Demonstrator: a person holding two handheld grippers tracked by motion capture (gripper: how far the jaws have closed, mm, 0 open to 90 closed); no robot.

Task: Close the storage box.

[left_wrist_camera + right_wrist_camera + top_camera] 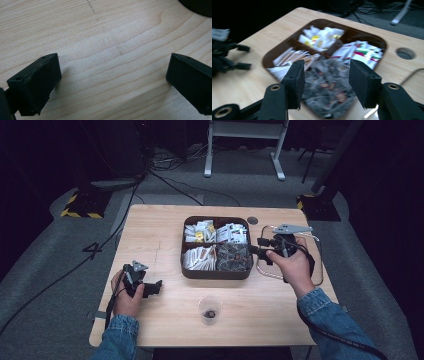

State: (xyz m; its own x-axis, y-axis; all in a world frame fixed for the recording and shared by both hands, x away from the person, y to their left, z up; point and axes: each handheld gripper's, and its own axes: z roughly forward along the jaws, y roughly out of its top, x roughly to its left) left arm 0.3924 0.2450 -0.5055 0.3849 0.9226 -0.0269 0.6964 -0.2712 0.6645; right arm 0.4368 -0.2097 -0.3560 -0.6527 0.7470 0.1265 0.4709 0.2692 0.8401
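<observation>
**Right gripper reaches for the dark packets**

On the wooden table (165, 227), the brown tray (216, 271) holds dark packets (329, 87) in its near right compartment. They look light, crinkly and slippery; pinch one by an edge. The right gripper (325, 80) hovers just above them, jaws spread and empty. The left gripper (113, 82) rests low over bare wood, jaws wide apart.
</observation>
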